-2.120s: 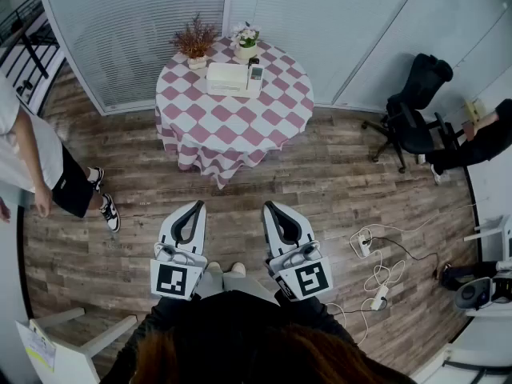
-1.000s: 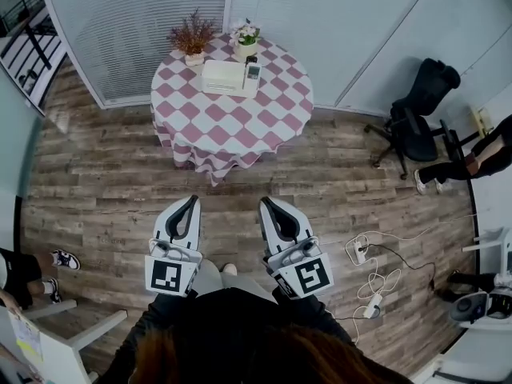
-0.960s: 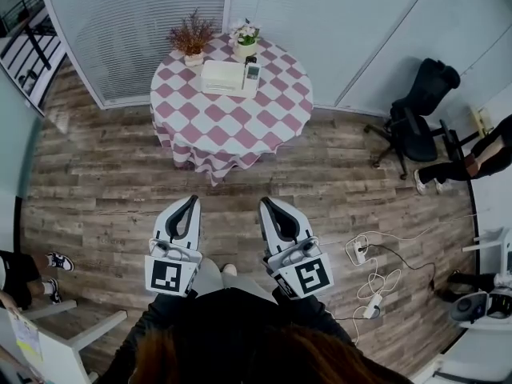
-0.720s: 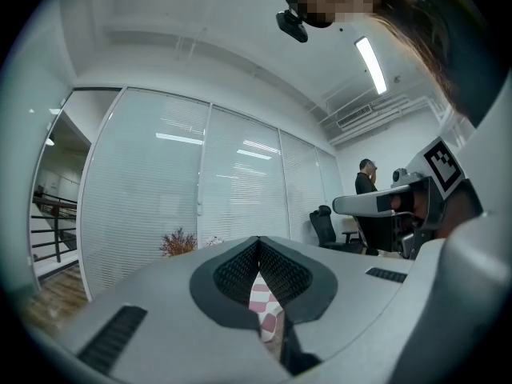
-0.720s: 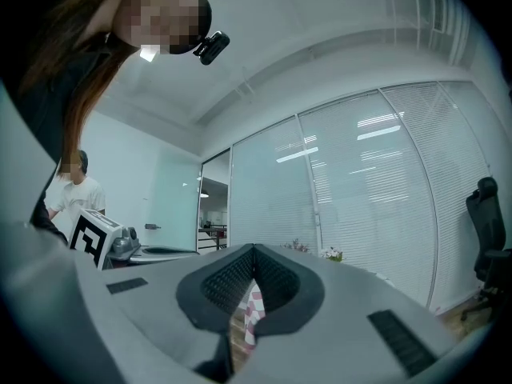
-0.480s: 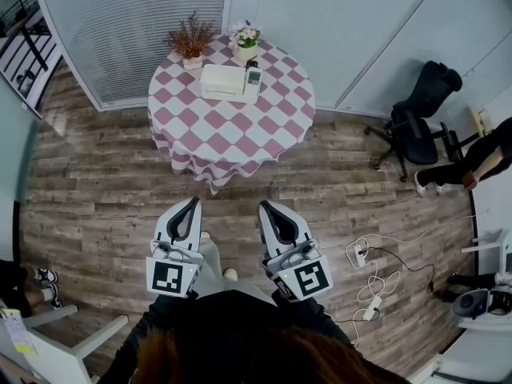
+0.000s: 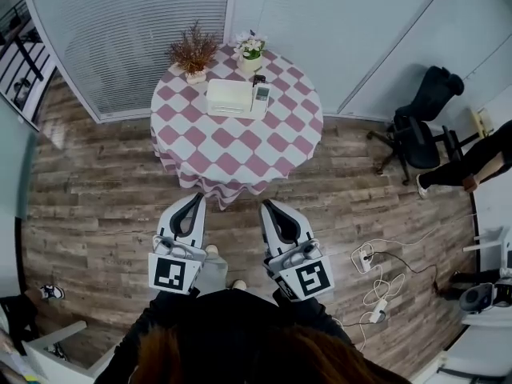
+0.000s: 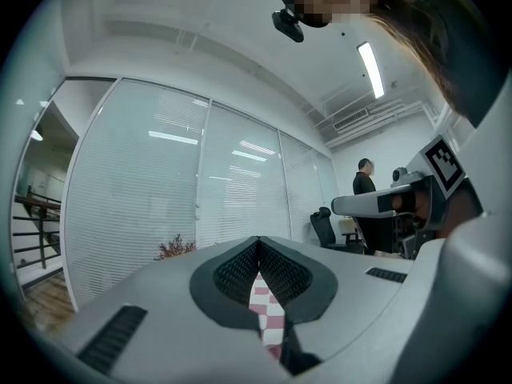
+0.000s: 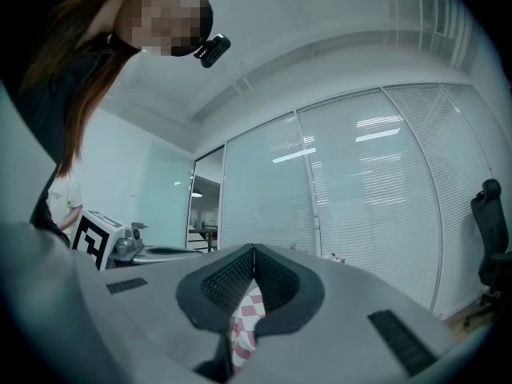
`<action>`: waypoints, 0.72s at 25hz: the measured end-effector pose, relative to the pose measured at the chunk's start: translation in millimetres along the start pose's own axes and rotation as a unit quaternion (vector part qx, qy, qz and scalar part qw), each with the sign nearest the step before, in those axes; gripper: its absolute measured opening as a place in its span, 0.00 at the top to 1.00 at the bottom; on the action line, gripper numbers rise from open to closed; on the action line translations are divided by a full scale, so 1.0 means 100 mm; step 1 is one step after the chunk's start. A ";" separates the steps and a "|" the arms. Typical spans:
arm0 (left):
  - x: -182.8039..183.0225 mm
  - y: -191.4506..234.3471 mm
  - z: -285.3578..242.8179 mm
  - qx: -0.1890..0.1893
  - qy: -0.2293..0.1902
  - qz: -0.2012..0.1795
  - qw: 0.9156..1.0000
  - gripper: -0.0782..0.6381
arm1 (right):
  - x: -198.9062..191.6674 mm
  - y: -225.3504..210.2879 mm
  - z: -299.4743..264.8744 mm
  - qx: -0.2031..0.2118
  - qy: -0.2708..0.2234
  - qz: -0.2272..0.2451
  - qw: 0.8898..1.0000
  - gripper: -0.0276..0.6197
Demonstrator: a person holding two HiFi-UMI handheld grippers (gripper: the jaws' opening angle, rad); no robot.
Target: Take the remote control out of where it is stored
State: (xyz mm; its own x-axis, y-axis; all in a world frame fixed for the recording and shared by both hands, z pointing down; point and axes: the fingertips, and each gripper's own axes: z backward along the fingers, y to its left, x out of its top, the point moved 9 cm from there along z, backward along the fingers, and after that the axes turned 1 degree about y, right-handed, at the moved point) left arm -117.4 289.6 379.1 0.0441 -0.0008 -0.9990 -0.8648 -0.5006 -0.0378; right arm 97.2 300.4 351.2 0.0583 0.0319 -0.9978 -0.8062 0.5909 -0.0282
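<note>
Standing short of the round table (image 7: 237, 146), the person holds both tongs level over the wooden floor (image 7: 96, 190), pointed at the pink-and-white checked cloth. The left gripper (image 7: 197, 198) has its jaws pressed together at the tips with nothing between them; through the small gap behind the tips only the checked cloth shows. The right gripper (image 7: 267, 206) is the same: jaws fully closed and empty.

The remote control (image 7: 262, 96) lies far out of reach, on the back half of the tabletop. It looks like a small grey piece with a dark top, set against the right end of a white box (image 7: 230, 98) that seems to serve as its holder. It is too small in the head view to tell how it sits there. Behind the box stand a dried plant (image 7: 193, 52) and a small pot of flowers (image 7: 250, 46). An office chair (image 7: 416, 118) and a tangle of power cables (image 7: 374, 277) lie off to the right, well apart from the path to the table.

By this showing the task has hardly begun. Nothing on the table has been touched and the remote is in its storage place. What appears left is to close in on the table, open one gripper, grasp the remote and lift it out.
</note>
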 end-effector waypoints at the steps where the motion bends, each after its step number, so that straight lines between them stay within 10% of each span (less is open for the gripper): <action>1: 0.00 0.06 -0.04 -0.003 -0.001 0.000 1.000 0.88 | -0.01 0.00 -0.06 -0.001 0.002 0.002 1.000 0.94; 18: -0.09 0.78 -0.51 -0.036 -0.001 0.014 0.999 0.88 | -0.06 -0.09 -0.82 -0.027 0.009 0.010 1.000 0.94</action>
State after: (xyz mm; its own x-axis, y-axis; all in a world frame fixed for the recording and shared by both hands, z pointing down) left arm -159.5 206.1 385.9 0.0188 -0.0138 -0.9997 -0.8272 -0.5619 -0.0078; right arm 56.0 228.4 352.5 0.0321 0.0290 -0.9991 -0.8381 0.5454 -0.0111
